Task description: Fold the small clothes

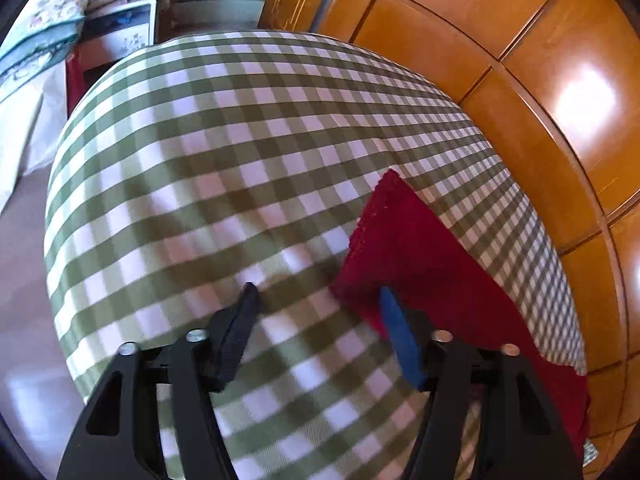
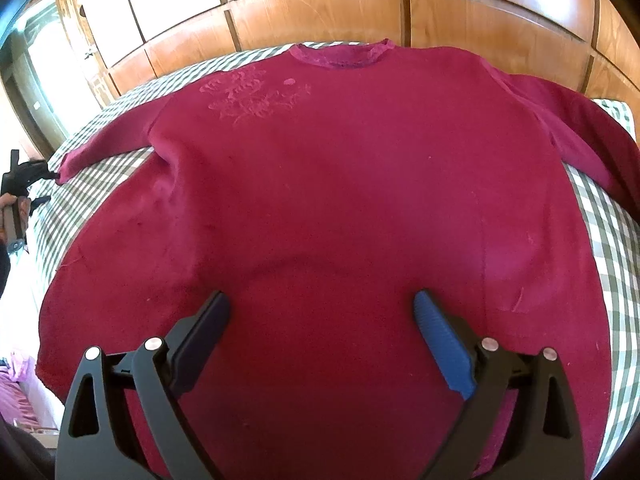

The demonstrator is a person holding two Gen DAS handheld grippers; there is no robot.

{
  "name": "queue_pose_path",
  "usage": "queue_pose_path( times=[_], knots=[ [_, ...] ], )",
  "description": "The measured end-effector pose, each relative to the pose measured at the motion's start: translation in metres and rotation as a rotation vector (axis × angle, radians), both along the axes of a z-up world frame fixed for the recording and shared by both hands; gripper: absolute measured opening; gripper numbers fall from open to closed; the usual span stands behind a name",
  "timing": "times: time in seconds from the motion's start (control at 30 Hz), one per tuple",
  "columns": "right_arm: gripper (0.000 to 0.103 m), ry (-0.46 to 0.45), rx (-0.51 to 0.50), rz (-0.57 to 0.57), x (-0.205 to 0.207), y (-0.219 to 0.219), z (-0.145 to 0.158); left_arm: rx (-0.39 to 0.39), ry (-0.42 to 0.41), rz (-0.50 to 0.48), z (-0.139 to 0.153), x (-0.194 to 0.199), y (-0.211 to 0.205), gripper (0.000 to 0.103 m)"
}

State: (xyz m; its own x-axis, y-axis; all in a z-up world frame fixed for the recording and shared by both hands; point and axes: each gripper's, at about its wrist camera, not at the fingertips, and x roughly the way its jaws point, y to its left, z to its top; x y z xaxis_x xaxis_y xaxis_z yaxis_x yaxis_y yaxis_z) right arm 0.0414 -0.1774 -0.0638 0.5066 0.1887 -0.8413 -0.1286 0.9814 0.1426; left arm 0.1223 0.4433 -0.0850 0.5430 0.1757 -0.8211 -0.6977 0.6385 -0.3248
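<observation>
A dark red sweater lies flat on the green-and-white checked cloth, neck toward the wooden wall, sleeves spread to both sides. My right gripper is open and empty, hovering over the sweater's lower middle. In the left wrist view the end of the left sleeve lies on the checked cloth. My left gripper is open, its blue finger at the cuff's edge, nothing between the jaws. The left gripper also shows at the far left of the right wrist view, by the cuff.
A wooden panelled wardrobe runs along the far side of the bed. In the left wrist view folded bedding and a small stand sit beyond the bed's far end. Floor lies at the left.
</observation>
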Motion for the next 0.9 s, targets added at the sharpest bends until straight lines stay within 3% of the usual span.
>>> queue_pose_path(
  times=[0.03, 0.07, 0.27, 0.37, 0.47, 0.53, 0.6, 0.7, 0.83, 0.9],
  knots=[
    [0.095, 0.001, -0.004, 0.0, 0.001, 0.001, 0.0, 0.006, 0.004, -0.026, -0.001, 0.007, -0.002, 0.01],
    [0.095, 0.001, -0.006, 0.0, 0.001, 0.001, -0.001, -0.021, -0.011, -0.057, 0.0, 0.01, -0.006, 0.004],
    [0.096, 0.001, -0.003, 0.001, 0.002, 0.0, 0.0, 0.038, -0.197, -0.08, 0.067, -0.025, -0.017, 0.003],
    [0.097, -0.007, 0.0, 0.004, 0.002, -0.001, -0.001, 0.081, -0.127, -0.069, 0.067, -0.034, -0.014, 0.003],
    [0.097, -0.011, 0.004, 0.006, 0.001, -0.002, -0.002, 0.105, 0.058, -0.072, 0.033, -0.025, -0.014, 0.003],
    [0.097, -0.012, 0.011, 0.006, 0.0, -0.004, -0.002, 0.135, 0.197, -0.075, 0.004, -0.013, -0.021, 0.004],
    [0.097, -0.015, 0.017, 0.009, 0.0, -0.005, -0.002, 0.205, 0.224, -0.053, 0.008, -0.017, -0.033, 0.007],
    [0.097, -0.015, 0.024, 0.013, 0.001, -0.006, -0.001, 0.245, 0.231, 0.031, 0.029, -0.02, -0.046, 0.018],
    [0.093, -0.005, 0.104, -0.007, -0.003, -0.022, 0.011, 0.34, 0.094, 0.05, 0.07, -0.032, -0.08, 0.045],
    [0.086, -0.023, 0.135, -0.063, -0.009, -0.047, 0.022, 0.337, -0.006, -0.022, 0.087, -0.03, -0.113, 0.047]
  ],
)
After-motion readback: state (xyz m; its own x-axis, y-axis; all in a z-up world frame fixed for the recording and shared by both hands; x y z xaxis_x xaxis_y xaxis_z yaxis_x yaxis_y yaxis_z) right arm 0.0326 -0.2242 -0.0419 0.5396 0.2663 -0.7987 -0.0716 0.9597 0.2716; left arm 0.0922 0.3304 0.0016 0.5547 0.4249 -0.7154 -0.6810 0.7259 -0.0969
